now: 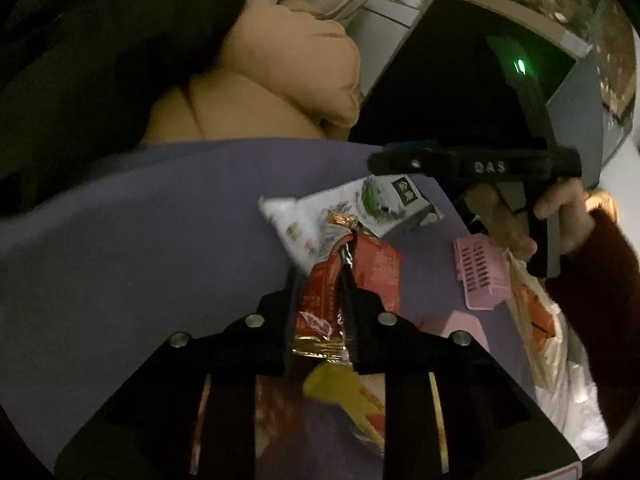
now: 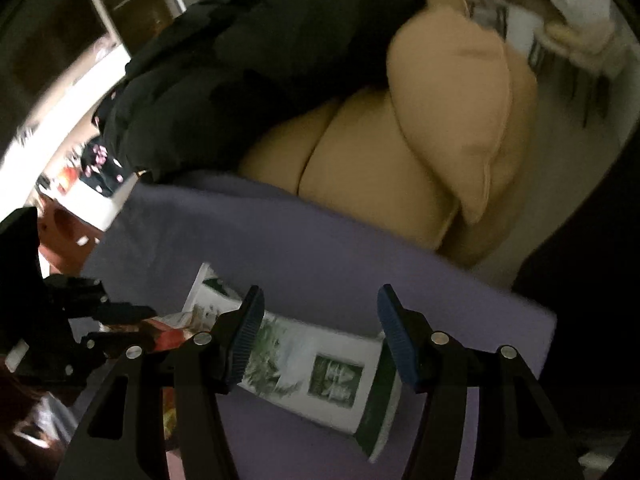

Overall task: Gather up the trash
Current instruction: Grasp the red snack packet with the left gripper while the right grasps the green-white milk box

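My left gripper (image 1: 322, 268) is shut on a red and gold snack wrapper (image 1: 320, 300) over the purple surface (image 1: 160, 240). A white and green packet (image 1: 360, 204) lies just beyond it. My right gripper (image 2: 318, 320) is open and hovers over that same white and green packet (image 2: 320, 376), with one finger on each side of it. The right gripper's black body (image 1: 480, 166) shows in the left wrist view, held by a hand. The left gripper (image 2: 120, 320) shows at the left of the right wrist view.
A pink slotted plastic piece (image 1: 480, 272) lies on the purple surface by a white plastic bag (image 1: 560, 360) at the right. A yellow wrapper (image 1: 344, 396) lies under the left gripper. Tan cushions (image 2: 420, 152) and dark clothing (image 2: 260, 60) sit behind.
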A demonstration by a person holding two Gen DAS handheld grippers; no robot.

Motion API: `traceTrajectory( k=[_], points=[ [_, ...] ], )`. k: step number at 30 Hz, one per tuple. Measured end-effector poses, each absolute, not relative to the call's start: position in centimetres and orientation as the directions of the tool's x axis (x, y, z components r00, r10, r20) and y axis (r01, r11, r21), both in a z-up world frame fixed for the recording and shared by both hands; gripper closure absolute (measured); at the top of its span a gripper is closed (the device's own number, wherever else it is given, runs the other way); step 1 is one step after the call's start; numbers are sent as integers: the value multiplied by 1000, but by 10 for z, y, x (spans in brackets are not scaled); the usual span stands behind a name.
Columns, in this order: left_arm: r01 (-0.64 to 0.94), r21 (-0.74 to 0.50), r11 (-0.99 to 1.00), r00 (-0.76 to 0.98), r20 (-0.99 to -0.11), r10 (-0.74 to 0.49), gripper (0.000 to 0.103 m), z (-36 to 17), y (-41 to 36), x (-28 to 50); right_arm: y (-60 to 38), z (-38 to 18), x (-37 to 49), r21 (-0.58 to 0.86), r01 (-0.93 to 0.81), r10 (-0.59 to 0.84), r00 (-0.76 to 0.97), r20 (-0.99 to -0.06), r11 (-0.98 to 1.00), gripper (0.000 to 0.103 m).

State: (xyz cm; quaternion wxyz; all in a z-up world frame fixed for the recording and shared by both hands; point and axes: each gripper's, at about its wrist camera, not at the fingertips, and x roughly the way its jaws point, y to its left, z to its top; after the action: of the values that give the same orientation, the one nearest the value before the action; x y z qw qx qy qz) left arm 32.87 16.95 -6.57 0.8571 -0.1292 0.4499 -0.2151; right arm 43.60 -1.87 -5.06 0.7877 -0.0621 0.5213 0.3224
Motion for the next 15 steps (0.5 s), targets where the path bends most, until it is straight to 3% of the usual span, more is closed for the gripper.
traceTrajectory(
  k=[5,10,15],
  points=[
    [177,-455,873,536,-699,-473,84,-64,197,304,-26,-51,397,303,-603,474,144,-869,738,47],
    [132,-454,881,567,-695,-443,84,-61,214,286,3,-41,356,75,-760,367,223,-903,645,48],
    [90,-396,914,575,-728,-372,84,-64,220,267,31,-48,371,28,-732,323,265,-909,681,48]
  ],
)
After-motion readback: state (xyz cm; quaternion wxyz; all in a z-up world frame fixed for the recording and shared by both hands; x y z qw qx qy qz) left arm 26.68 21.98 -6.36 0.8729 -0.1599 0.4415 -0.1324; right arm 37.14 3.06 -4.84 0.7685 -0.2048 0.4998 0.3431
